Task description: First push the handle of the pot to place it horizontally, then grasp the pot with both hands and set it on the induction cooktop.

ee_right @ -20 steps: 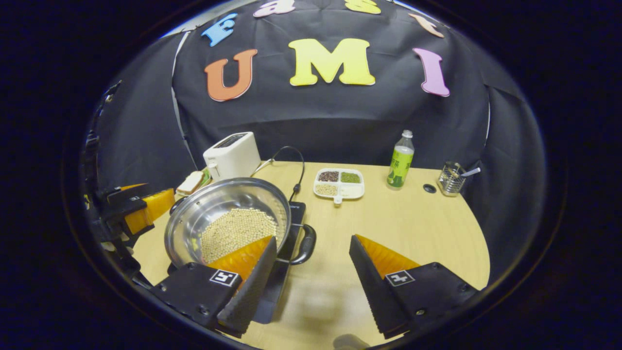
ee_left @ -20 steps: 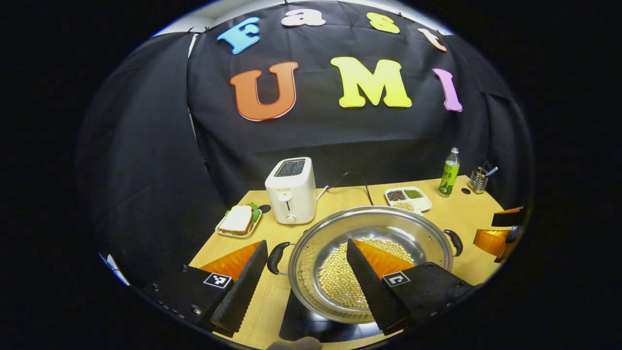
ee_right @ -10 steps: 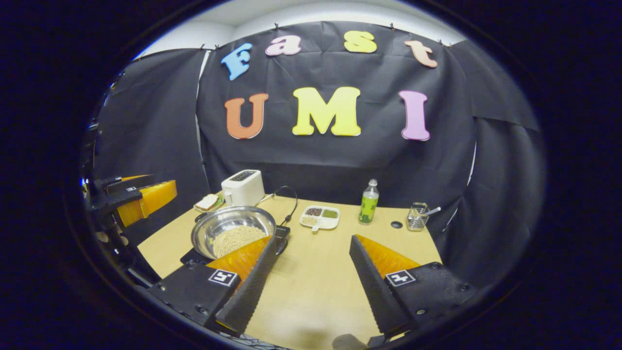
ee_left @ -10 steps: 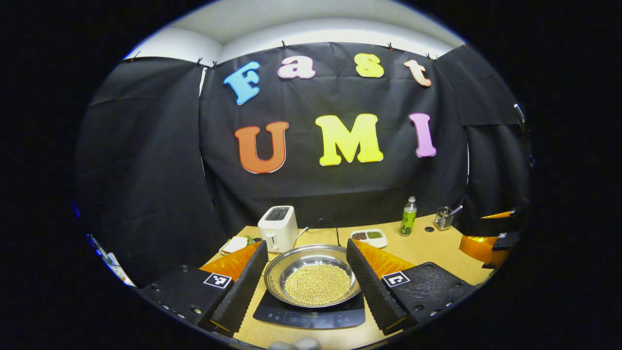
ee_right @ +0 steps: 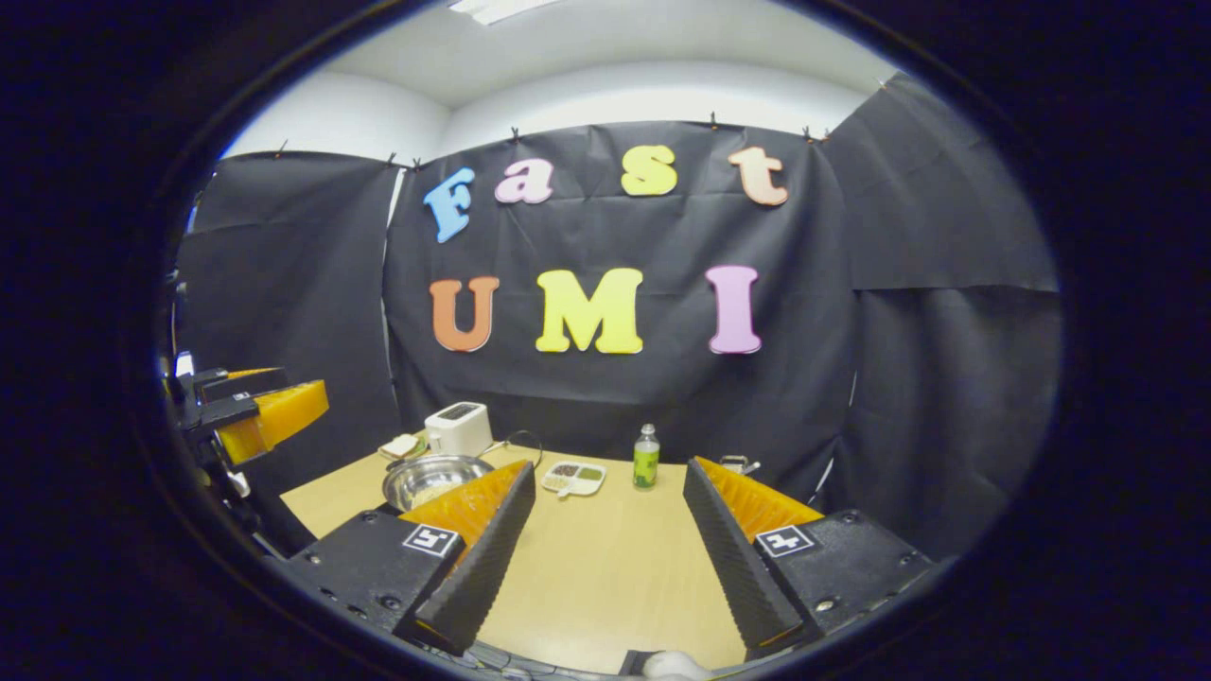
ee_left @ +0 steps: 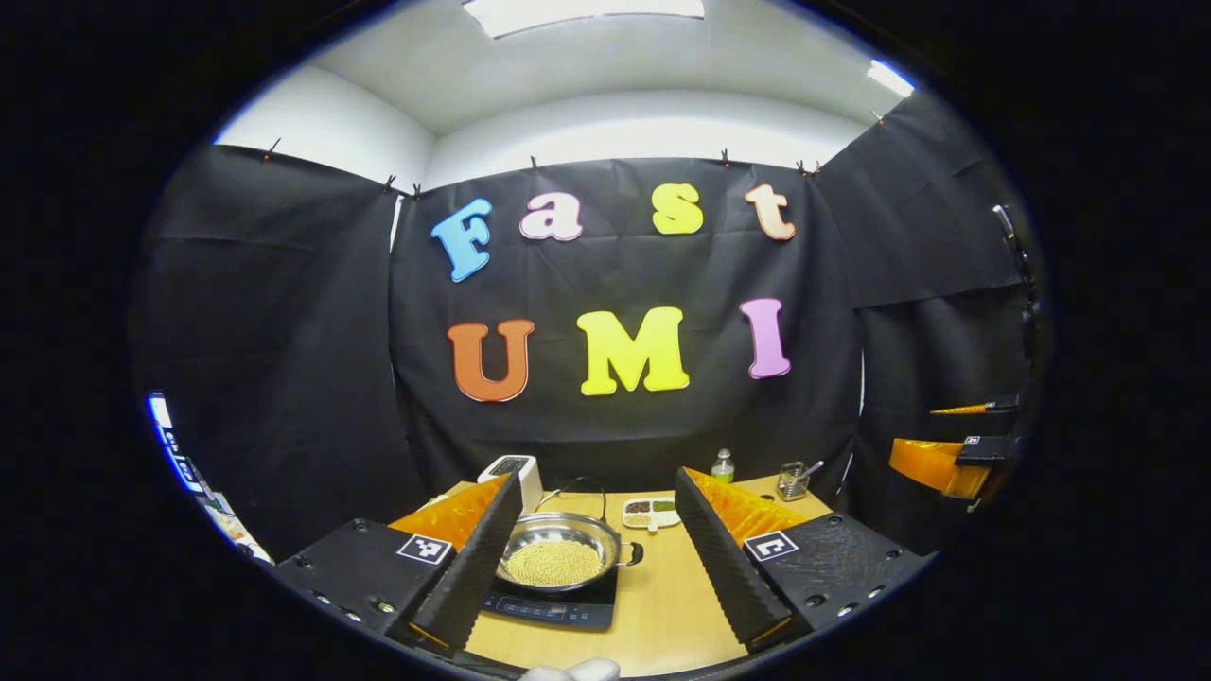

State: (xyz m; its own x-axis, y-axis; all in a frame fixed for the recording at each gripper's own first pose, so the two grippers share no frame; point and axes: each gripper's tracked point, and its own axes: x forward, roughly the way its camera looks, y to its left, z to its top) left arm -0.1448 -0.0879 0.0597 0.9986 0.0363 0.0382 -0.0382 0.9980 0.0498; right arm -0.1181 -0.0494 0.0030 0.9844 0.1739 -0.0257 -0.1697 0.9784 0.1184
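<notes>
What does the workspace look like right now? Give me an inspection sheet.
Surface: wooden table, bare at the near end.
Job's things: pot with pale beans sits on the cooktop; one handle sticks out sideways.
Clutter: toaster, sandwich plate, divided tray, green bottle, utensil holder, all at the far end.
Grippers: left gripper and right gripper, jaws open, holding nothing, back from the pot.
Cables: black cord loops behind the pot.
Surroundings: black cloth walls, white ceiling with lights.
</notes>
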